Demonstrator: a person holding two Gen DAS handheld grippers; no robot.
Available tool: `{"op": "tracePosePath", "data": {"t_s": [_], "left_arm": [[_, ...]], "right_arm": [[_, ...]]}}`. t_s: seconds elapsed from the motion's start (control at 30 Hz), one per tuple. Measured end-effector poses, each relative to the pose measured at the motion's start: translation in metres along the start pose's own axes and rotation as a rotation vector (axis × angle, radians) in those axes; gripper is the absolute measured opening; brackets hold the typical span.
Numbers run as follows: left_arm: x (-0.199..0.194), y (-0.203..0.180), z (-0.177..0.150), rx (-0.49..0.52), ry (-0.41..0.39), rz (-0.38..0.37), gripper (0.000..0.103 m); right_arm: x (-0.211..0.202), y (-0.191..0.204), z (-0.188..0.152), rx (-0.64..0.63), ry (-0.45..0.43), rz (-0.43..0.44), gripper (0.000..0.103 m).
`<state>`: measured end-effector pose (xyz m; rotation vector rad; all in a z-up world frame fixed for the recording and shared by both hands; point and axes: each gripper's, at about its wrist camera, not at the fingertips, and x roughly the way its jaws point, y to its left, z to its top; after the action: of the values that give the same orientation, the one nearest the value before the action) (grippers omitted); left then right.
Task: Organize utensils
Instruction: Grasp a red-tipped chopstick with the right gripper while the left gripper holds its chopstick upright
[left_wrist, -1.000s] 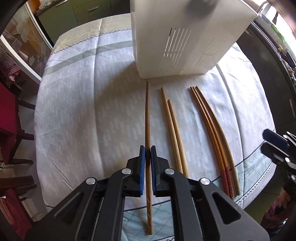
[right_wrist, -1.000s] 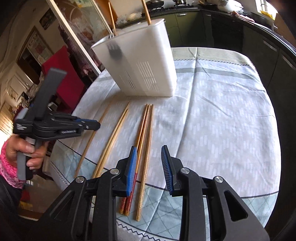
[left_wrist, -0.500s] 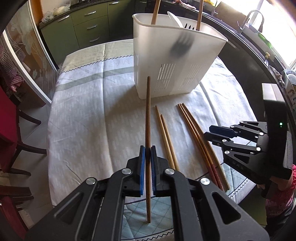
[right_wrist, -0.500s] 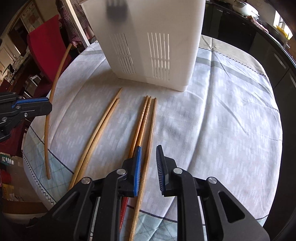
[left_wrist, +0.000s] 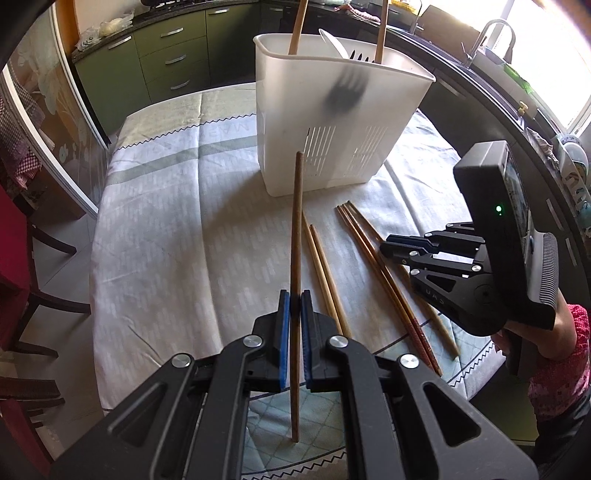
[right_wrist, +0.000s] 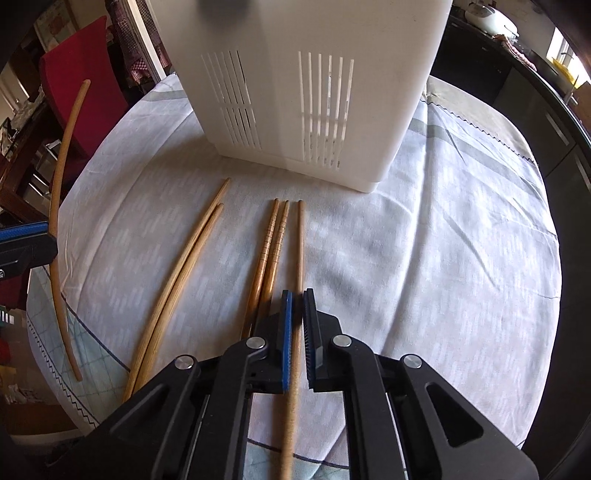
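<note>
**Two chopsticks pinched, four left on the cloth**

Two grippers, each clamped on a single stick. Lower centre of the left wrist view: my left gripper is closed on the dark chopstick, pads gripping it a little below mid-length, so both ends stick out. Its long axis runs nearly straight up the frame, upper tip toward the white caddy. I judge it is off the cloth and held that way so it can go tip-first into the caddy's open top.

Lower centre of the right wrist view: my right gripper has just been closing and now pinches the rightmost chopstick, the loose one of the right-hand three. That stick looks flat on the tablecloth, axis pointing at the caddy's slotted wall. Taking the outside stick keeps the pads clear of its neighbours.

Mid frame: the patterned pair lies just left of it, touching each other; the pale pair further left, angled, tips converging toward the caddy.

Far: the caddy stands upright at the top of the frame. Two wooden handles and a fork already stand in it.
</note>
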<state>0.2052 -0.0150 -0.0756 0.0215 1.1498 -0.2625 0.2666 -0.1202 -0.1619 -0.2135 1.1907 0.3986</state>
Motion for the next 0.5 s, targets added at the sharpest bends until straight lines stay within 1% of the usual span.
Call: {"op": "tracePosePath", "data": {"t_s": [0.03, 0.17, 0.33, 0.5], "left_arm": [[-0.001, 0.001, 0.0, -0.002, -0.002, 0.0, 0.006], [-0.008, 0.003, -0.001, -0.005, -0.016, 0.0, 0.006], [-0.019, 0.004, 0.0, -0.006, -0.045, -0.002, 0.006], [-0.033, 0.003, -0.001, 0.001, -0.072, -0.002, 0.006]], "right_arm": [[-0.001, 0.002, 0.001, 0.005, -0.008, -0.001, 0.007], [-0.017, -0.002, 0.007, 0.029, -0.066, 0.046, 0.007], [-0.062, -0.006, 0.004, 0.05, -0.179, 0.096, 0.007], [-0.107, -0.01, -0.004, 0.058, -0.297, 0.12, 0.007]]}}
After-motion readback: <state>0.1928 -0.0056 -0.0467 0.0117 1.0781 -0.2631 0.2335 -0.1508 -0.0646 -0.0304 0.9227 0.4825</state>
